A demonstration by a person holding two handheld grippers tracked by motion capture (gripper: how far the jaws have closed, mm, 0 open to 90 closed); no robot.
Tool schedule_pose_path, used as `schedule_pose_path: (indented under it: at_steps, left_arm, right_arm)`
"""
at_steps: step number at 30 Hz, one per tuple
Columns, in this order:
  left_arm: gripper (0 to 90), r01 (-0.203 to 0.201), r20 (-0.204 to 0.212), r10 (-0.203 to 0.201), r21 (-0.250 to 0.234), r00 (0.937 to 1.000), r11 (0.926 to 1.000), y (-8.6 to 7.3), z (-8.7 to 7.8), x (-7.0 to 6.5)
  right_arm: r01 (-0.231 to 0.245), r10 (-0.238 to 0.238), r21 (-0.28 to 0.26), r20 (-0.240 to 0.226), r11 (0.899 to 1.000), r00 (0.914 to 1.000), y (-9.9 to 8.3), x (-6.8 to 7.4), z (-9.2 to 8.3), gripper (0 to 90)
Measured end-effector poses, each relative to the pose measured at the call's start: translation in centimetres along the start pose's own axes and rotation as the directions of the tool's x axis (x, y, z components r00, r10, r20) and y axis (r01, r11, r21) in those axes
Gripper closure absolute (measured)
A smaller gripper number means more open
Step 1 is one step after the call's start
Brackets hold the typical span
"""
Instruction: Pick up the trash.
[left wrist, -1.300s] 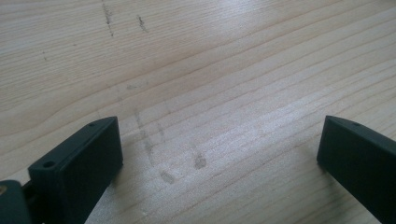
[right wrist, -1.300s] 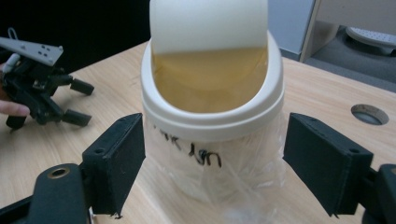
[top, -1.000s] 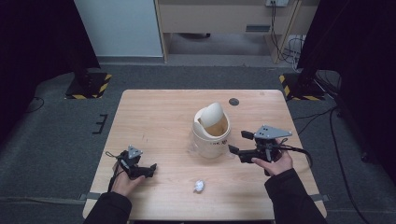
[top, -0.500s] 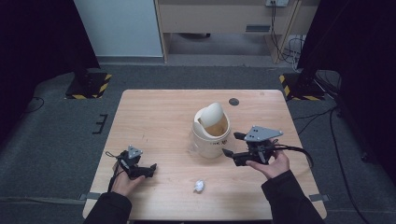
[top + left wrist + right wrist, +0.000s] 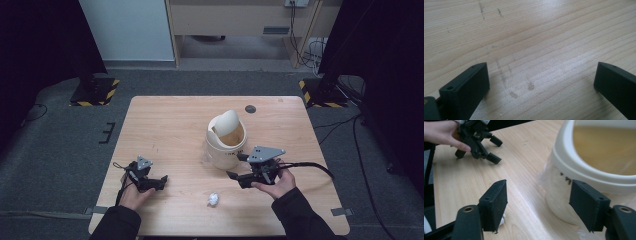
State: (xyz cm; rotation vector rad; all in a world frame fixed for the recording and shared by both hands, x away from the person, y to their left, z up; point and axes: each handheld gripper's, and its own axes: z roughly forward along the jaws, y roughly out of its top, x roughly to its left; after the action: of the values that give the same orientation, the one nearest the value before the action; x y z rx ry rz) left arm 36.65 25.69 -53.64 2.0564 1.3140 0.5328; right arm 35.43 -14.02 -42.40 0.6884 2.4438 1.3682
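Both grippers gape wide. Right gripper [image 5: 239, 169] hovers just beside the cream bin [image 5: 226, 140], nothing held. Left gripper [image 5: 159, 181] sits low over bare table [image 5: 170, 125]. Small white wad [image 5: 213, 199], possibly crumpled paper, lies between the hands.
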Motion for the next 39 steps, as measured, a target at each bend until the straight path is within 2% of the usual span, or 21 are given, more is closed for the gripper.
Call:
schedule_pose_path:
  at_steps: [5,9,16,22,26,39]
  left_arm:
    - [0.0,0.0,0.0,0.0,0.0,1.0,1.0,0.0,0.0,0.0]
    - [0.0,0.0,0.0,0.0,0.0,1.0,1.0,0.0,0.0,0.0]
    - [0.0,0.0,0.0,0.0,0.0,1.0,1.0,0.0,0.0,0.0]
    - [0.0,0.0,0.0,0.0,0.0,1.0,1.0,0.0,0.0,0.0]
    - [0.0,0.0,0.0,0.0,0.0,1.0,1.0,0.0,0.0,0.0]
    - [0.0,-0.002,0.002,0.002,0.0,1.0,1.0,0.0,0.0,0.0]
  right_arm:
    - [-0.011,0.011,-0.001,-0.038,1.0,0.9992,-0.7,0.9,1.2,31.3]
    - [-0.018,0.02,0.03,-0.076,0.999,0.9969,-1.5,1.7,2.6,32.2]
    - [-0.023,0.028,0.047,-0.104,0.999,0.9941,-2.5,2.6,4.2,33.8]
    - [-0.013,0.026,0.089,-0.145,0.996,0.989,-3.7,3.3,5.6,35.1]
    - [-0.005,0.027,0.133,-0.169,0.991,0.9852,-4.5,3.9,6.4,36.3]
    - [0.022,0.025,0.216,-0.209,0.976,0.9776,-6.1,4.5,7.8,35.2]
